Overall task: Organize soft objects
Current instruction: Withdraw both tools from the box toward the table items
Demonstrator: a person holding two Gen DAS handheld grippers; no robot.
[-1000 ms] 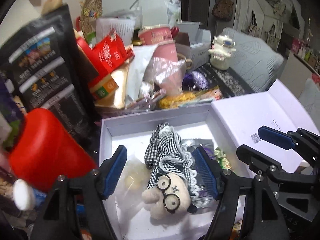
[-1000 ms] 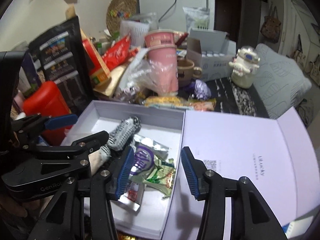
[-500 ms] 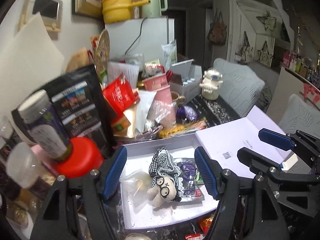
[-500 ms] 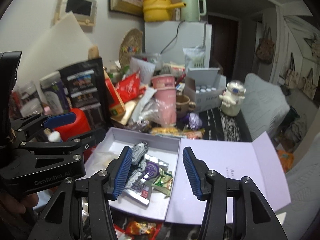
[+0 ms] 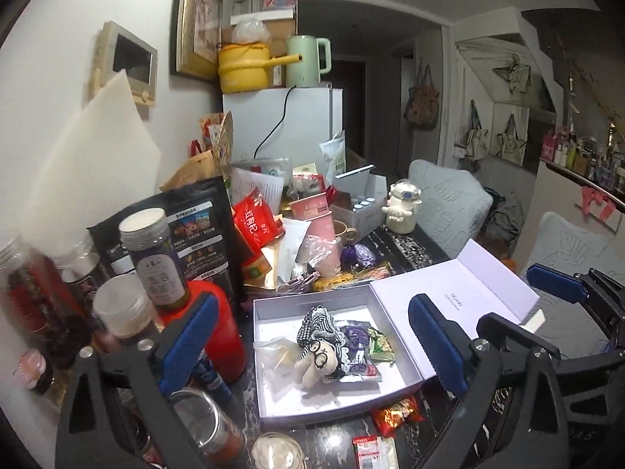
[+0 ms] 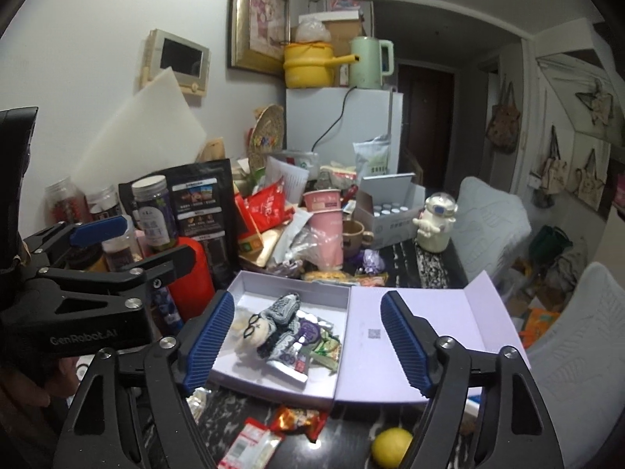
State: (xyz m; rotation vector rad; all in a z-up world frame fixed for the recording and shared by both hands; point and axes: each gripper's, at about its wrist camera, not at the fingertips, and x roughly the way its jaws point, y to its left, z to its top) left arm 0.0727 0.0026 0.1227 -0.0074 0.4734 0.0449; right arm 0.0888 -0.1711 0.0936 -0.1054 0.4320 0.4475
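Note:
A white open box (image 5: 269, 398) (image 6: 281, 385) lies on the dark table with its lid (image 5: 457, 293) (image 6: 422, 312) folded out to the right. In it lies a small plush doll (image 5: 318, 357) (image 6: 256, 330) with glasses and a checked dress, next to snack packets (image 5: 361, 346) (image 6: 308, 342). My left gripper (image 5: 312, 346) is open and empty, well above and in front of the box. My right gripper (image 6: 308, 344) is open and empty too, raised over the box's front.
A red canister (image 5: 218, 332) and jars (image 5: 156, 258) stand left of the box. Bags, pink cups (image 6: 326, 230) and a carton crowd the table behind it. Loose packets (image 6: 299, 420) and a lemon (image 6: 390, 447) lie in front. Grey cushions (image 6: 488, 222) are at right.
Both grippers have pulled back and up from the box, so it looks smaller and more of the room shows. The doll and packets stay in the box.

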